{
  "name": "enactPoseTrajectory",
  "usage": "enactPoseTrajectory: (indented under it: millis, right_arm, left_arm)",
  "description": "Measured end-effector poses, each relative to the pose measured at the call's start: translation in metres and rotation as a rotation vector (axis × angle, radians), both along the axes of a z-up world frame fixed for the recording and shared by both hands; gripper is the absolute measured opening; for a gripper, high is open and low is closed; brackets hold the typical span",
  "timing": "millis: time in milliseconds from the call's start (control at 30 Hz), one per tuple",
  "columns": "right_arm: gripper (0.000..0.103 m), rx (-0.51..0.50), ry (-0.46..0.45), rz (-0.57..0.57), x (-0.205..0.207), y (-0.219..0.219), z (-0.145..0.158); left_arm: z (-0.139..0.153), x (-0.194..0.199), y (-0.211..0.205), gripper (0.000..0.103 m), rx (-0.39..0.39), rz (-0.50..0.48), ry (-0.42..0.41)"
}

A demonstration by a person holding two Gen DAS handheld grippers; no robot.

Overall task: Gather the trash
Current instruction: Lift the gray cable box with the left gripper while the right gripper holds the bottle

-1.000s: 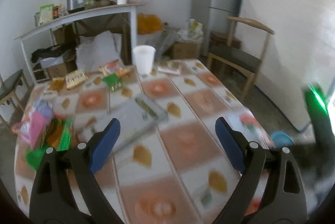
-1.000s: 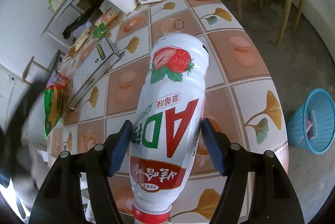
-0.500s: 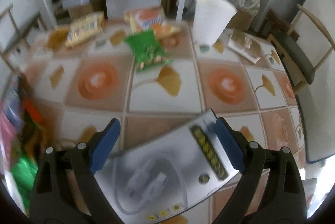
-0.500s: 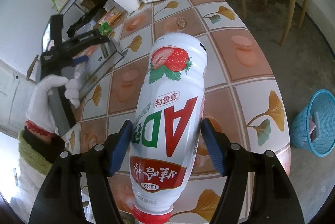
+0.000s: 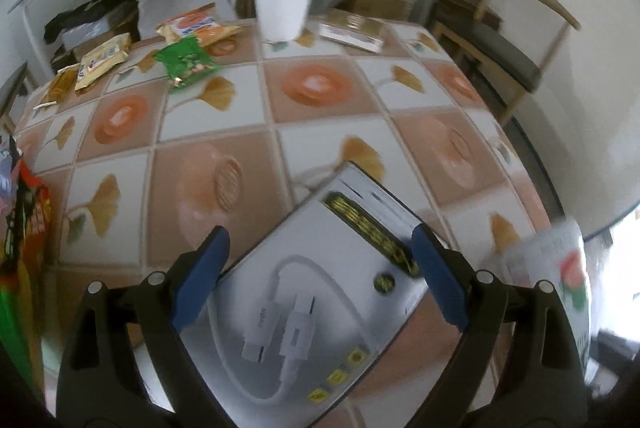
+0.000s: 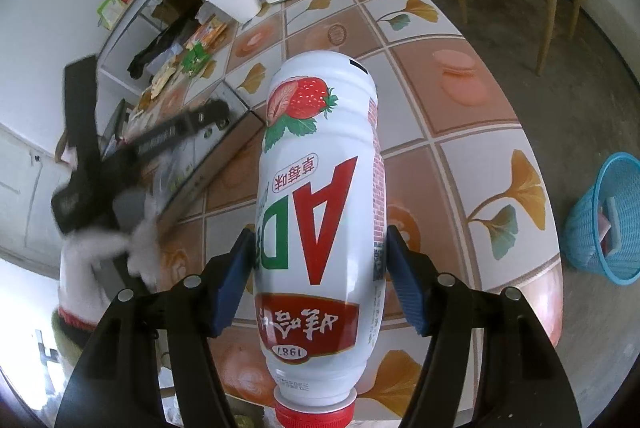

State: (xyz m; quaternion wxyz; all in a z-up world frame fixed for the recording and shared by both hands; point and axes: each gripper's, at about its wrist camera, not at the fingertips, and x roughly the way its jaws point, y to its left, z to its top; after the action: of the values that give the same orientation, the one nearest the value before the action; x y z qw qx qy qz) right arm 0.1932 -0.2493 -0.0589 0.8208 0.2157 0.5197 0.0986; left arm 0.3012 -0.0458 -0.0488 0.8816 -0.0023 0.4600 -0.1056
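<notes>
My right gripper (image 6: 320, 284) clamps the bottle (image 6: 320, 212), cap toward me, ready for the blue basket (image 6: 608, 220) on the floor. My left gripper (image 5: 320, 284), jaws apart, straddles the flat box (image 5: 320, 304) on the table (image 5: 320, 132) to grasp it.

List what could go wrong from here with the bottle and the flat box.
1. The left gripper straddles the cable box at a skew; closing may twist it or clip a corner.
2. The right gripper holds the strawberry drink bottle near its cap end, so the long body could swing or slip.
</notes>
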Motion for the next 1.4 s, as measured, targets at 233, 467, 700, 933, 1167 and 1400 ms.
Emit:
enactPoseTrajectory:
  millis: [233,467,700,933,1167,1400]
  right_arm:
    - [0.063,-0.004,-0.005,-0.051,-0.012,-0.011,0.001]
    - [0.063,0.0,-0.004,-0.075,-0.018,-0.019,-0.001]
    - [0.063,0.012,0.0,-0.084,-0.019,-0.023,-0.002]
    - [0.063,0.022,0.003,-0.085,-0.02,-0.024,-0.003]
    - [0.063,0.034,0.011,-0.085,-0.02,-0.024,-0.005]
    - [0.06,0.031,0.022,-0.086,-0.02,-0.021,-0.01]
  left_arm:
    - [0.002,-0.057,-0.023,0.088,0.026,-0.134,-0.049]
    - [0.005,-0.093,-0.025,0.088,-0.048,-0.234,-0.053]
    - [0.001,-0.12,-0.029,0.088,-0.058,-0.347,-0.109]
    - [0.002,-0.132,-0.034,0.088,-0.069,-0.469,-0.118]
    - [0.014,-0.136,-0.023,0.088,-0.148,-0.472,-0.168]
    - [0.04,-0.132,0.004,0.088,-0.28,-0.375,-0.236]
